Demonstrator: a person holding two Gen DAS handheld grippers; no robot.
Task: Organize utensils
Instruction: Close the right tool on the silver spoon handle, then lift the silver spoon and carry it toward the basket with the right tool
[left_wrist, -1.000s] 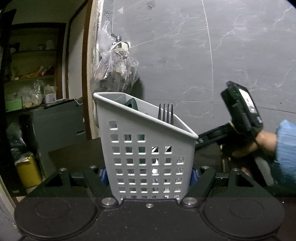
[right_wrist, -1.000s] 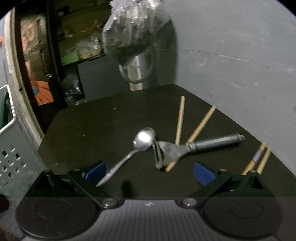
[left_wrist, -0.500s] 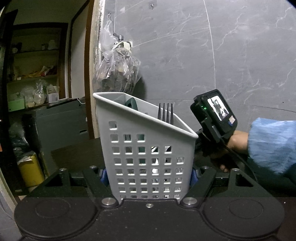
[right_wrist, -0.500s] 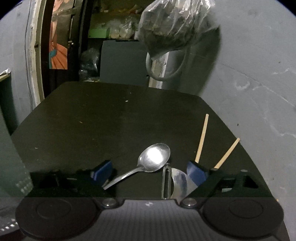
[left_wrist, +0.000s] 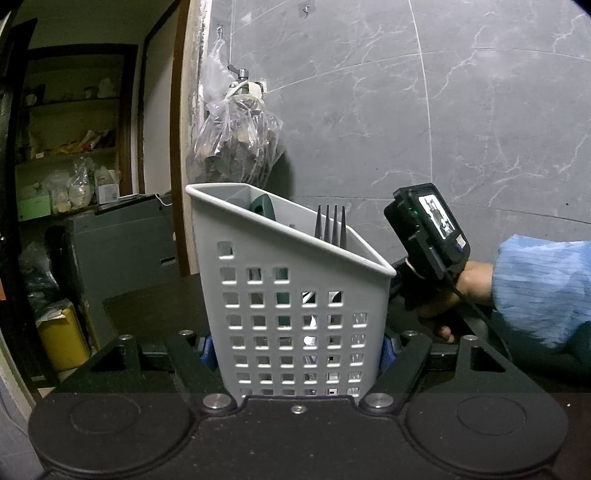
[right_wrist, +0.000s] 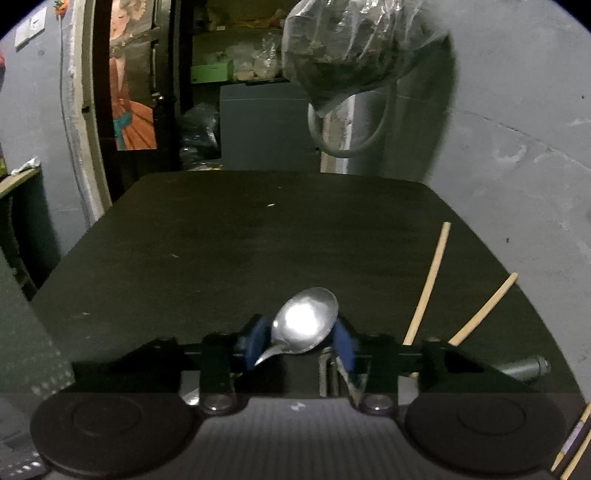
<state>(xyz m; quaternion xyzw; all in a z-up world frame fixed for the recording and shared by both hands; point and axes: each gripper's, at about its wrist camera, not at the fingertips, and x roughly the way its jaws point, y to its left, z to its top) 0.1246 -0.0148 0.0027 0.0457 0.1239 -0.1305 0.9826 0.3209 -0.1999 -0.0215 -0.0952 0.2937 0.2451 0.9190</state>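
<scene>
My left gripper (left_wrist: 295, 349) is shut on a white perforated utensil basket (left_wrist: 288, 295), its blue pads against both side walls. Fork tines (left_wrist: 330, 225) and a green handle (left_wrist: 262, 208) stick out of the basket. In the right wrist view a metal spoon (right_wrist: 306, 319) lies on the black table (right_wrist: 258, 240). My right gripper (right_wrist: 299, 341) is closing, with the spoon's bowl between its blue pads (right_wrist: 255, 341), which touch it on both sides. From the left wrist view, the right gripper's body shows behind the basket, held by a hand (left_wrist: 472, 284).
Two wooden chopsticks (right_wrist: 428, 284) (right_wrist: 484, 314) lie right of the spoon. A metal peeler's handle (right_wrist: 524, 367) pokes out beside the right finger. More chopsticks (right_wrist: 572, 446) lie at the bottom right. A plastic bag (right_wrist: 351, 48) hangs on the grey wall.
The right gripper has moved forward over the spoon, rolled level, and its jaws have come in from wide open to the spoon's bowl. The left gripper and basket have stayed still.
</scene>
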